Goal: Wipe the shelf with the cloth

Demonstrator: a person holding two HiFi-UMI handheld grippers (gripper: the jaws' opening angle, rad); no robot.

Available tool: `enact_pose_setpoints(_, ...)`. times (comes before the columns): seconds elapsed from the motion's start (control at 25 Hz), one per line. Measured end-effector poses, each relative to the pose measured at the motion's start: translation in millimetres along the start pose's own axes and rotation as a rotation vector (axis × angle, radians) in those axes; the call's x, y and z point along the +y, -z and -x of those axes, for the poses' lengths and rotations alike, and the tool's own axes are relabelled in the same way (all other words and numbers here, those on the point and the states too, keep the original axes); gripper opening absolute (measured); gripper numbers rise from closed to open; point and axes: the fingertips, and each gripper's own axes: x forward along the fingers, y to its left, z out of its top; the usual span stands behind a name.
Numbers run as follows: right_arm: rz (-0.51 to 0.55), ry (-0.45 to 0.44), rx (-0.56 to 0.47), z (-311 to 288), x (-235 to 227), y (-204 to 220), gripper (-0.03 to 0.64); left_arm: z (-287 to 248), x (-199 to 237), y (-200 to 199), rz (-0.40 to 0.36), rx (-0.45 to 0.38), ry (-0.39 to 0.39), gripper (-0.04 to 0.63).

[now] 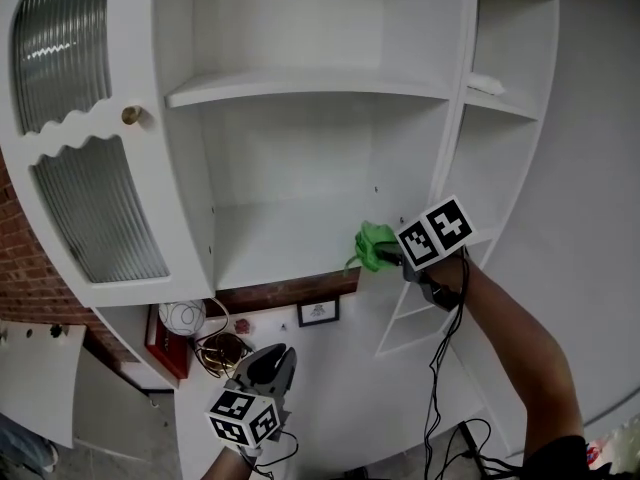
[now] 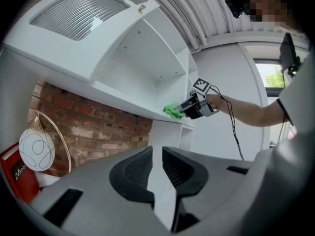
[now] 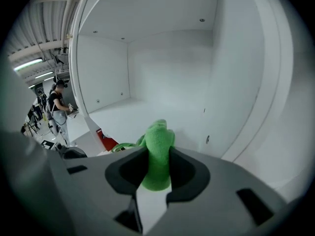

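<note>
Clamping the green cloth (image 3: 157,149) in the right gripper (image 3: 156,165), with the jaws pressing in on a bunched fold from both sides and the free end bulging out past the tips. Resting that cloth on the front right corner of the shelf (image 1: 285,236), the lower open one in the white cabinet, close to the upright panel at its right. Reaching up and forward with the right forearm (image 1: 510,338), turning the marker cube (image 1: 435,232) towards the head view and trailing a black cable (image 1: 438,388) down from the gripper.

Holding the left gripper (image 2: 157,167) low, well below the shelf and well apart from the cloth, with the jaws standing only a narrow slit apart and nothing between them. Pointing it up at the shelf's front edge, and so catching the cloth and the right gripper from below in the left gripper view.

Farther out, seeing an upper shelf (image 1: 300,90) above the one with the cloth. Seeing at the left a cabinet door (image 1: 140,198) with ribbed glass panes standing open, carrying a small round knob (image 1: 131,116). Finding a brick wall (image 2: 98,127) under the cabinet, and in front of it a white round object (image 2: 37,149) with line markings just beside a red box (image 2: 15,176). Spotting a small framed picture (image 1: 317,312) low against the bricks. Making out a person (image 3: 58,102) standing far off at the left of the right gripper view.
</note>
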Motion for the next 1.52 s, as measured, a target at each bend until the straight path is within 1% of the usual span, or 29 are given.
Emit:
enact_pose_setpoints(0.32,0.035,0.092,-0.011,11.0,-17.3,12.6,0.101,-7.9,-9.2,2.8,-0.005,0.011,0.026,0.061)
enact_pose_setpoints(0.72,0.162,0.210,-0.023,17.9,-24.2,19.1,0.100,-11.8,-14.0,9.6,-0.001,0.025,0.032,0.061)
enact_pose_setpoints(0.92,0.177,0.233,-0.051,20.6,-28.3,22.7,0.101,-11.0,-13.6,11.7,-0.001,0.029,0.022,0.061)
enact_pose_setpoints(1.0,0.202,0.246,-0.073,19.9,-28.0,24.9,0.101,-10.2,-13.0,12.6,-0.002,0.029,0.017,0.061)
enact_pose_setpoints(1.08,0.252,0.277,-0.096,20.4,-27.3,25.5,0.100,-8.4,-11.1,14.0,-0.002,0.029,0.008,0.061)
enact_pose_setpoints(1.16,0.333,0.318,-0.130,21.9,-25.0,24.0,0.101,-4.8,-7.2,16.5,0.003,0.028,-0.006,0.061)
enact_pose_setpoints(1.28,0.493,0.375,-0.210,24.2,-15.5,23.2,0.101,3.6,1.1,22.3,0.021,0.032,-0.036,0.061)
enact_pose_setpoints(1.32,0.526,0.387,-0.237,24.8,-12.3,24.0,0.101,7.0,4.3,24.3,0.028,0.033,-0.048,0.061)
enact_pose_setpoints(1.4,0.537,0.396,-0.287,26.1,-9.4,26.1,0.102,13.5,10.6,28.3,0.041,0.036,-0.071,0.061)
enact_pose_setpoints(1.52,0.473,0.385,-0.376,31.1,-10.2,26.0,0.107,20.9,17.8,34.0,0.057,0.039,-0.103,0.061)
